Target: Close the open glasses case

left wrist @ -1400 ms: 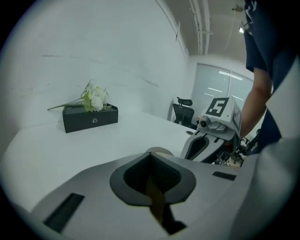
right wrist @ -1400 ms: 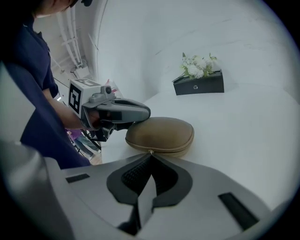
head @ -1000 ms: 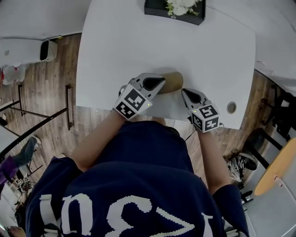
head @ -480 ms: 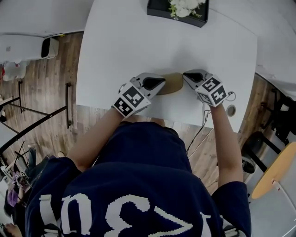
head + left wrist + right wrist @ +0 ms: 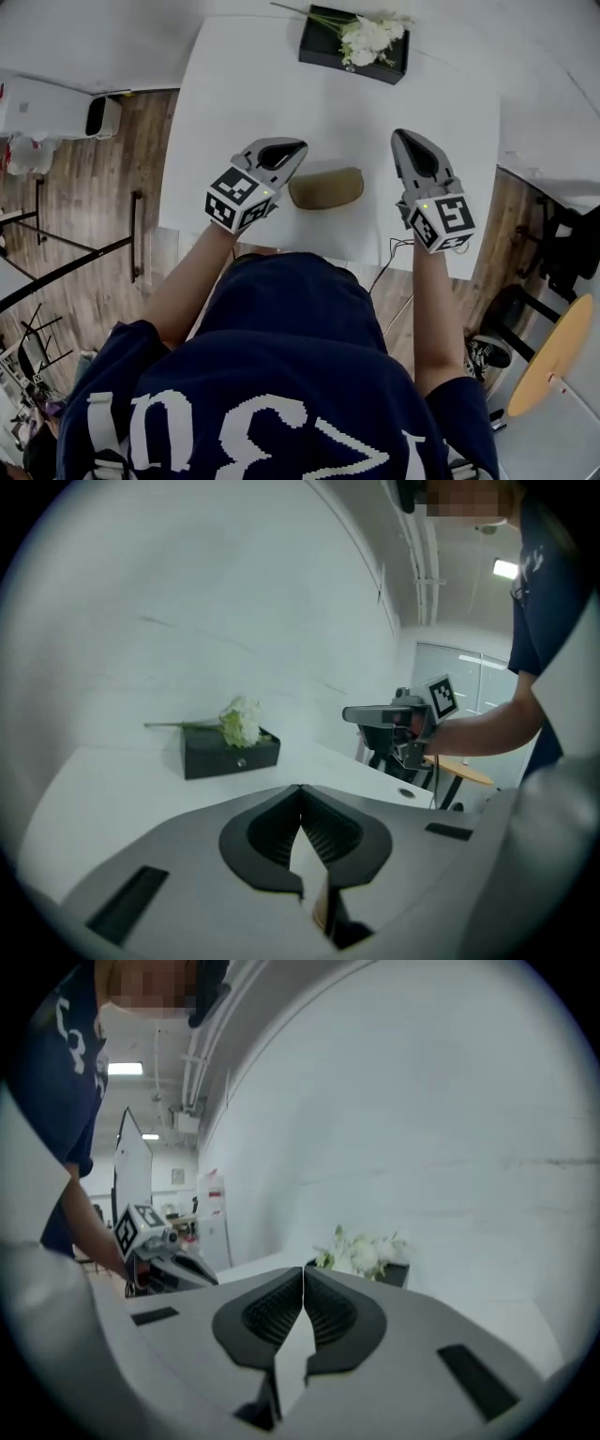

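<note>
Both claws have drawn back from the glasses case since the earlier frame, when they stood against its two ends; the case has stayed closed. It lies flat on the white tabletop, a tan oval shell close to the near edge, lengthwise left to right. Left claw: clenched, nothing between its ribbed pads, set just left of the case's left end and clear of it. Right claw: likewise clenched and empty, standing apart from the case on its right, pointing toward the far side. Far edge of the tabletop: a black box bearing white flowers, well apart from the case. Left gripper view: the box ahead and the right claw across the tabletop.
</note>
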